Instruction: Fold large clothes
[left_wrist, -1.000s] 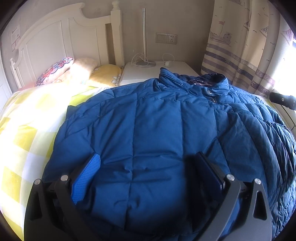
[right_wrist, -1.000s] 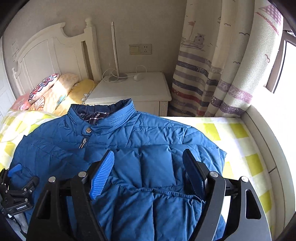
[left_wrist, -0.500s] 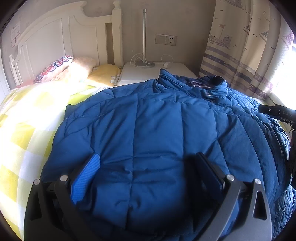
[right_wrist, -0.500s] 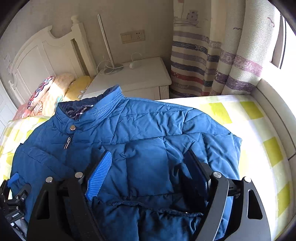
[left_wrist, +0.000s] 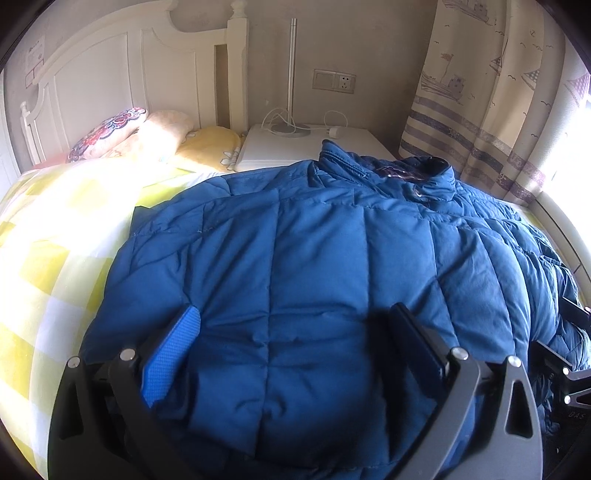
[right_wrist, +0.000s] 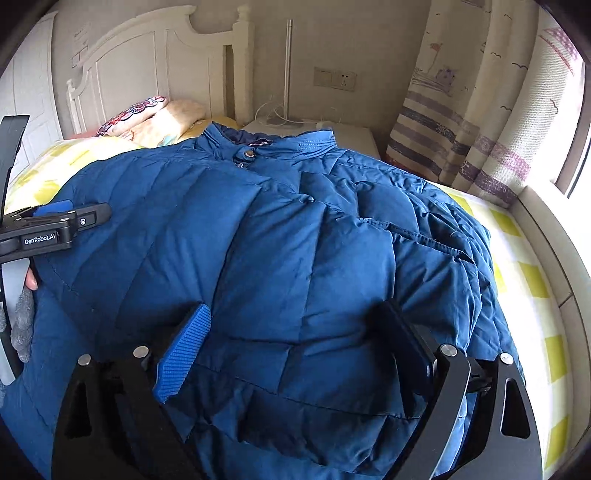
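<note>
A large blue quilted puffer jacket (left_wrist: 314, 266) lies front up on the bed, collar toward the nightstand; it also fills the right wrist view (right_wrist: 280, 251). My left gripper (left_wrist: 295, 343) is open, its fingers spread wide over the jacket's lower left part. My right gripper (right_wrist: 299, 339) is open, fingers spread wide over the jacket's lower right part near the folded-in sleeve (right_wrist: 424, 236). The left gripper also shows at the left edge of the right wrist view (right_wrist: 55, 221). Neither gripper grips fabric.
The bed has a yellow-and-white checked sheet (left_wrist: 48, 236) and pillows (left_wrist: 147, 133) by the white headboard (left_wrist: 122, 74). A white nightstand (left_wrist: 310, 147) with a lamp pole stands behind the collar. Striped curtains (right_wrist: 480, 129) and a window ledge run along the right.
Both grippers stayed open. The right wrist view swung left and lower over the jacket, bringing the left gripper closer in its view. The left view shifted slightly.
</note>
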